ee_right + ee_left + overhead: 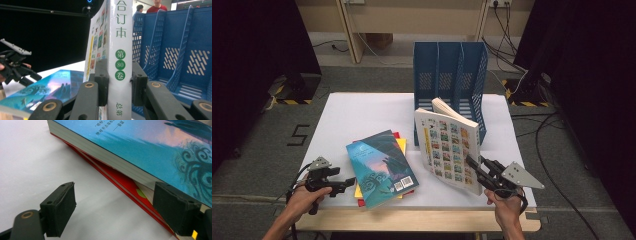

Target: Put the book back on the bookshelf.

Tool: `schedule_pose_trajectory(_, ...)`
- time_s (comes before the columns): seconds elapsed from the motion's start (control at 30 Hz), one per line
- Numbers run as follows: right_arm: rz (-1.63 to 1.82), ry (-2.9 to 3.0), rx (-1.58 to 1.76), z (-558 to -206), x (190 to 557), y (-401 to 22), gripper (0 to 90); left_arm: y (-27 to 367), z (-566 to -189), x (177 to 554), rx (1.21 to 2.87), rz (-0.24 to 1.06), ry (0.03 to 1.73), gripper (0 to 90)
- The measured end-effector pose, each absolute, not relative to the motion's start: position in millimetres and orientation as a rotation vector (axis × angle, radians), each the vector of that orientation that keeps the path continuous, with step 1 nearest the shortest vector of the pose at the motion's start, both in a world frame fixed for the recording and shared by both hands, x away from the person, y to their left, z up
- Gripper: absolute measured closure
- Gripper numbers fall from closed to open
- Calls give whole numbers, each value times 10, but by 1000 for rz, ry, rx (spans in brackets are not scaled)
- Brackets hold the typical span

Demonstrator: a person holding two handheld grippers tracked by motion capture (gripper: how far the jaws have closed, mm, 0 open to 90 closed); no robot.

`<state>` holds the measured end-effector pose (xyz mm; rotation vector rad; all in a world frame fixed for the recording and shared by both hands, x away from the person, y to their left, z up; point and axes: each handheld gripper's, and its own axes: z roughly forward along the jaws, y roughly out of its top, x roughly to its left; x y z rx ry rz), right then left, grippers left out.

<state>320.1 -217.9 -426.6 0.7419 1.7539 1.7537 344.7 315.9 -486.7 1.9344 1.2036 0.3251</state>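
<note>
Around you the room is dark curtain on both sides, grey carpet with cables on the floor, and pale wooden furniture legs at the back. Your work surface is a white matte table with a light wood front edge.

Beyond your right gripper stands a blue plastic file rack, three upright slots with perforated walls. Your right gripper is clamped on the spine of a thick white-backed book, glossy cover printed with a grid of small coloured pictures; the book stands tilted up off the table, just in front of the rack, its pages fanning at the top.

To the right of your left gripper lies a flat stack: a thick paperback with a blue-teal cover on top, a thin yellow book and a thin red book beneath it. Your left gripper's jaws are apart, its right pad against the stack's edge and the left pad over bare table.
</note>
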Motion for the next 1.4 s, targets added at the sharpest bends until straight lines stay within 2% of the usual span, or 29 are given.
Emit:
schedule_pose_trajectory(0.63, 1610, 1819, 790, -4367, 2871, -2366, 724, 3135, -4876, 3448, 1948, 323, 1200, 176)
schedule_pose_trajectory(1.0, 1655, 1792, 791, -4333, 2920, -2366, 679, 3207, -4920, 3500, 1954, 336, 1235, 172)
schedule_pose_trajectory(1.4, 1637, 1806, 756, -4217, 3021, -2192, 663, 3301, -4959, 3538, 1971, 420, 1260, 171)
